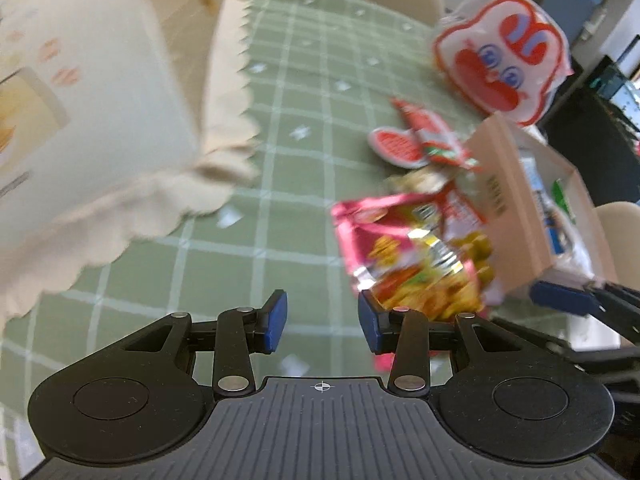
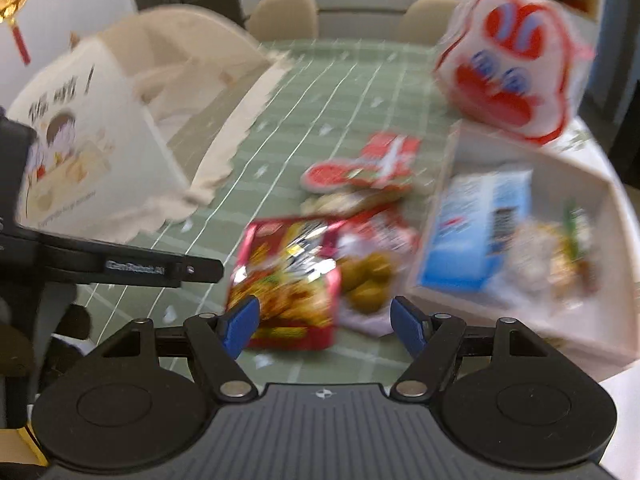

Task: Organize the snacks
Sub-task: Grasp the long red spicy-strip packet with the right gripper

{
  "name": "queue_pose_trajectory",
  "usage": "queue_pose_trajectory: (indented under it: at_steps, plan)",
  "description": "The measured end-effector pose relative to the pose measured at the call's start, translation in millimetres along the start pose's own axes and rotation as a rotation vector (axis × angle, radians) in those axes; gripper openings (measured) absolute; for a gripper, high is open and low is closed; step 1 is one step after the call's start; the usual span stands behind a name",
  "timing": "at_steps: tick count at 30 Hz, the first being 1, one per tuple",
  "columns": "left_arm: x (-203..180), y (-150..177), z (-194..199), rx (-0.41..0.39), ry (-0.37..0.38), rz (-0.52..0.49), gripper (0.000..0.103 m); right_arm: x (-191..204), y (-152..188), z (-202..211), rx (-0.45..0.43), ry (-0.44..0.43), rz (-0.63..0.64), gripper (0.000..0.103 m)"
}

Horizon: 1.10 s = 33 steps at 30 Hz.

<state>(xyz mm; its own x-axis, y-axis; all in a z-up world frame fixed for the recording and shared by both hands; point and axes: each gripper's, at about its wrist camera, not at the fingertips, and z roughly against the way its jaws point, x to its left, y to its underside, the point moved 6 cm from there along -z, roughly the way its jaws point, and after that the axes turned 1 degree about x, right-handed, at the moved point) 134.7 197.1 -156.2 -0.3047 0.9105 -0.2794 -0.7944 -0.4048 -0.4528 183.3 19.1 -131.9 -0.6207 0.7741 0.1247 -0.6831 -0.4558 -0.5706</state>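
A glossy red-and-yellow foil snack packet [image 2: 286, 284] lies flat just ahead of the right fingers [image 2: 240, 324]; behind it lie a green-fruit pouch [image 2: 368, 276] and small red-white packets [image 2: 360, 166].

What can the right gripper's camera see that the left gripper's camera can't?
Only the right wrist view shows the cartoon child on the white box and the red tassel on the wall. Only the left wrist view shows the small box's brown outer side. Both show the pink snack bag, the big white-and-red bag and the green checked tablecloth.
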Motion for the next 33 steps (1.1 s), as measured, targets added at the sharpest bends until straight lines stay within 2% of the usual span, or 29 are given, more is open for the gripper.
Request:
queue_pose_trajectory:
  at_steps: [5, 7, 10, 14, 17, 20, 22, 25, 27, 30, 33]
  plan:
    - [30, 11, 11, 0.017, 0.002, 0.042, 0.044, 28, -14, -26, -0.022, 0.045, 0.079, 0.073]
    - [37, 14, 18, 0.015, 0.002, 0.042, 0.044, 36, -35, -28, -0.049, 0.064, 0.126, 0.073]
    - [41, 20, 26, 0.015, 0.023, 0.032, 0.044, 23, -83, -41, -0.058, 0.132, 0.151, 0.073]
    - [43, 33, 33, 0.03, 0.067, 0.023, 0.044, -17, -143, -87, 0.05, 0.188, 0.032, 0.074]
    - [49, 45, 38, 0.048, 0.086, 0.023, 0.044, -46, -163, -124, 0.116, 0.215, -0.075, 0.074]
    - [57, 51, 41, 0.053, 0.082, 0.034, 0.044, -55, -162, -153, 0.172, 0.283, -0.064, 0.073]
    - [64, 52, 41, 0.055, 0.077, 0.056, 0.044, -56, -159, -160, 0.177, 0.34, -0.025, 0.073]
    - [70, 47, 36, 0.052, 0.079, 0.085, 0.042, -57, -158, -157, 0.176, 0.321, -0.042, 0.072]
    - [67, 42, 33, 0.049, 0.08, 0.077, 0.042, -53, -157, -152, 0.185, 0.311, -0.023, 0.053]
    - [55, 37, 29, 0.051, 0.096, 0.044, 0.042, -42, -148, -138, 0.18, 0.225, -0.036, 0.05]
    - [37, 34, 25, 0.064, 0.112, -0.009, 0.042, -26, -136, -124, 0.176, 0.19, -0.003, 0.049]
